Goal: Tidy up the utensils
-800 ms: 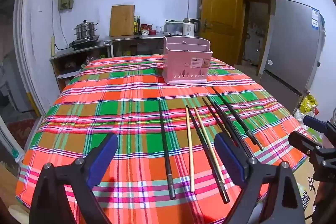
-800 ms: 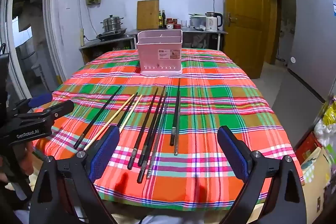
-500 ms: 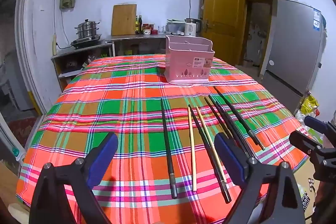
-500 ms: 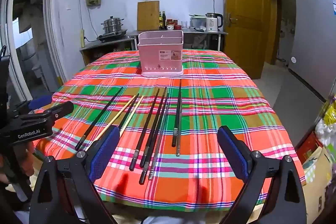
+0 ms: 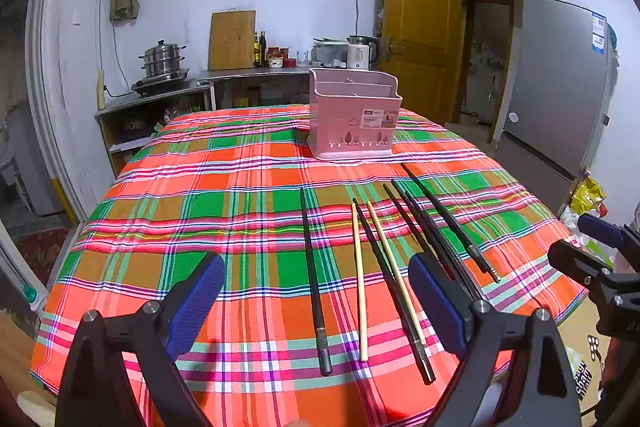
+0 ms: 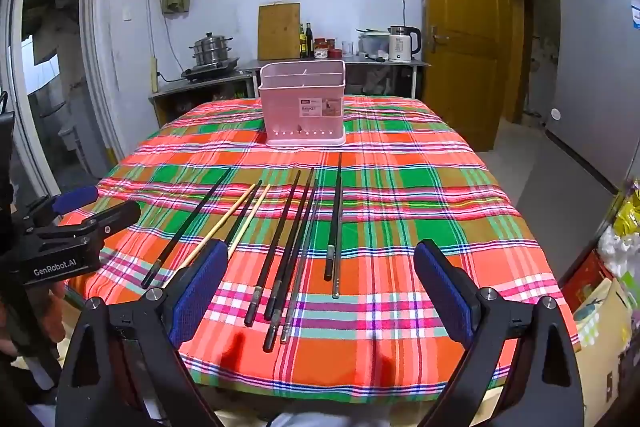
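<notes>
Since the earlier frames the view crept slightly toward the table; chopsticks and holder haven't shifted. My left gripper (image 5: 316, 295) is wide open, nothing between the pads, hovering over the near table edge; a lone black chopstick (image 5: 314, 279) and the two bamboo chopsticks (image 5: 360, 279) lie on the cloth just beyond, in line with the gap. My right gripper (image 6: 320, 287) is also wide open and empty, with the black chopsticks cluster (image 6: 296, 239) fanned out ahead of it. The pink utensil holder (image 6: 303, 107) stands upright at the far middle of the plaid tablecloth (image 6: 420, 195), well apart from both grippers.
</notes>
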Action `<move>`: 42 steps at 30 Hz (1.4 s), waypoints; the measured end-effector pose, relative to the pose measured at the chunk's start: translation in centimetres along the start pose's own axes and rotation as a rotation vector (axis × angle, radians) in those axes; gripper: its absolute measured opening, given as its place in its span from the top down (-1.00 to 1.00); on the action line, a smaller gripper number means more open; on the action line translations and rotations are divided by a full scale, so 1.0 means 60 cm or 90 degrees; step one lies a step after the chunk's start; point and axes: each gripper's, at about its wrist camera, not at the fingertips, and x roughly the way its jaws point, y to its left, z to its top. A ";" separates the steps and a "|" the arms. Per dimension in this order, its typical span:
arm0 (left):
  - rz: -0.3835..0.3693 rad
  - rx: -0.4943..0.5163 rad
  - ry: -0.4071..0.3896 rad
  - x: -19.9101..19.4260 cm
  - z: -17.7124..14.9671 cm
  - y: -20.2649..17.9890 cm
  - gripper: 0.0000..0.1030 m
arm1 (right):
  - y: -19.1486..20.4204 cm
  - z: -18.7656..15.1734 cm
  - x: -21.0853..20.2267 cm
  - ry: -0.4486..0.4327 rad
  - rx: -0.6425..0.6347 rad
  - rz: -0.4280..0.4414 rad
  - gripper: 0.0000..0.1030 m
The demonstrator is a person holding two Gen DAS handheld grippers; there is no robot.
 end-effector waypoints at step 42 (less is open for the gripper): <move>-0.005 0.008 0.006 -0.004 -0.005 -0.006 -0.82 | 0.008 0.000 -0.004 -0.007 0.001 0.011 -0.84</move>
